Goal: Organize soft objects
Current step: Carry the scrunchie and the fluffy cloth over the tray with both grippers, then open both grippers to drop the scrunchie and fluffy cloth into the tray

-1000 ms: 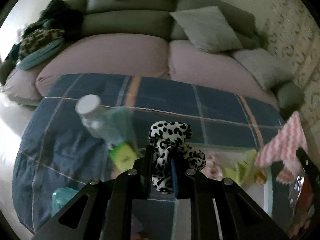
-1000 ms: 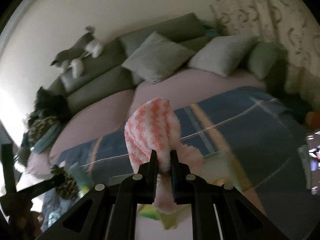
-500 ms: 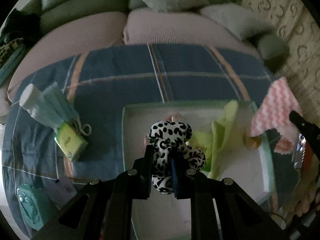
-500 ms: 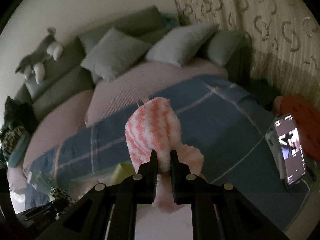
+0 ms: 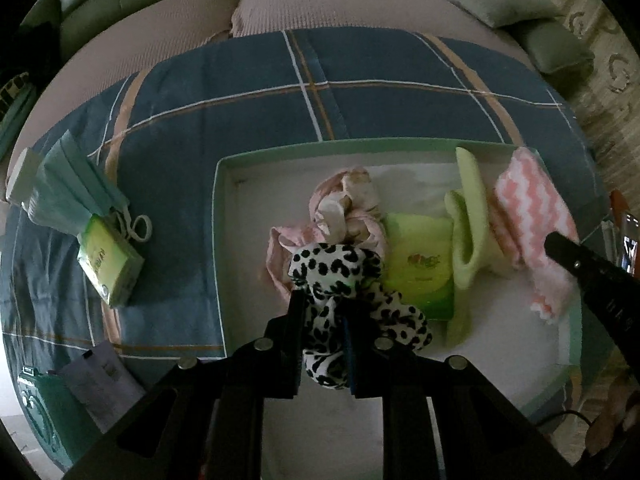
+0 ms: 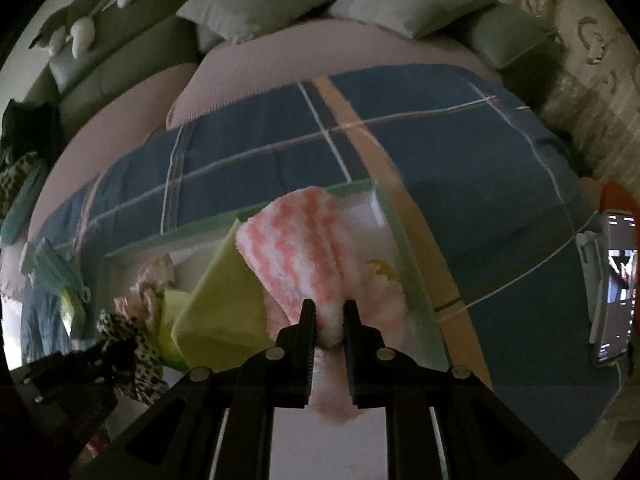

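The leopard-print scrunchie (image 5: 340, 280) is pinched between the narrow jaws of the left gripper (image 5: 325, 320) and hangs over the left-centre of the pale green tray (image 5: 219, 216), touching or just above a pink satin scrunchie (image 5: 340, 212) that already lies there; which of the two, the view does not settle. The pink-and-white striped fuzzy sock (image 6: 296, 256) is clamped at its lower end in the right gripper (image 6: 329, 320), whose jaws sit close on the fabric, and it drapes over the tray's right side beside a yellow-green cloth (image 6: 224, 300) and a green packet (image 5: 420, 268). The step in hand looks like setting both soft things down inside the tray. To do it well, each should be lowered until the fabric rests on the tray floor or on its neighbours before the jaws part, since fluffy cloth clings to pads and can be dragged back out on the lift. The sock wants laying flat along the right wall rather than bunched over the rim. The scrunchie would sit best in the bare white floor to the left of the pink one, not piled on top. Outside the tray, on the blue plaid blanket (image 5: 260, 92), lie a stack of face masks (image 5: 76, 192), a green tissue pack (image 5: 110, 268) and a white bottle (image 5: 22, 176); a phone (image 6: 614, 280) stands at the far right.
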Motion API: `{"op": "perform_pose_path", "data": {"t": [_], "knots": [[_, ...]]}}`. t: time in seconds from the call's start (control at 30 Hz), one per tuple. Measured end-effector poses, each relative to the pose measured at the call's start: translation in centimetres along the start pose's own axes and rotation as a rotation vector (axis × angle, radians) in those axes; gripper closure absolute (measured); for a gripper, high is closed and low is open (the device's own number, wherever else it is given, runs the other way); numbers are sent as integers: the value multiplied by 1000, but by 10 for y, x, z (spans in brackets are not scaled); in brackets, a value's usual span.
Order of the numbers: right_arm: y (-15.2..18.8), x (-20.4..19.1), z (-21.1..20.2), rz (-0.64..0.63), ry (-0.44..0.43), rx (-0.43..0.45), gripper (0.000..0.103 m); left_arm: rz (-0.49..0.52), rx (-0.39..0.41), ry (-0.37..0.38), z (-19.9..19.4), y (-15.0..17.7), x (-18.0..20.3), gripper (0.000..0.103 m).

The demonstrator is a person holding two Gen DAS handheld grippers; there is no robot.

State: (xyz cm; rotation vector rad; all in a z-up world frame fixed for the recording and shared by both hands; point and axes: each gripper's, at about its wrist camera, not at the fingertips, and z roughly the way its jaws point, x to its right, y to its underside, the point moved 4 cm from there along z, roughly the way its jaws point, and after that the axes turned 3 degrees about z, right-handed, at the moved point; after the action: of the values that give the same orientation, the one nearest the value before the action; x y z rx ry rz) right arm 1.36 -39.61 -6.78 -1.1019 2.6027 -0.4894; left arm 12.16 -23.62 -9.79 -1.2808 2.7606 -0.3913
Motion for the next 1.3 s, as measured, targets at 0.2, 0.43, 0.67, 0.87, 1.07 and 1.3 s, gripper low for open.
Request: {"op": "perform_pose_path", "data": {"t": [0.2,0.43,0.67,0.87,1.07,1.3], "knots": [[5,-6,6,-24,10,-29,87,-15,-16,7,4,-2,-4,84],[3,-7,-2,-20,16,-9,82,-42,-7,-23,-5,1,-16,52],[1,-9,-13,-29,20,22,80,-64,39,-25,-21,2,-24,40],[-1,-9,-22,-31,33,51,52,-83,76,-27,-32,2,-33,39],[-5,-9,-34,-26,26,91,48,-154,125,-35,-41,0,-55,38],[-5,-8,-34,-15,14,101,36,-260,149,-40,-45,1,-86,23]]}}
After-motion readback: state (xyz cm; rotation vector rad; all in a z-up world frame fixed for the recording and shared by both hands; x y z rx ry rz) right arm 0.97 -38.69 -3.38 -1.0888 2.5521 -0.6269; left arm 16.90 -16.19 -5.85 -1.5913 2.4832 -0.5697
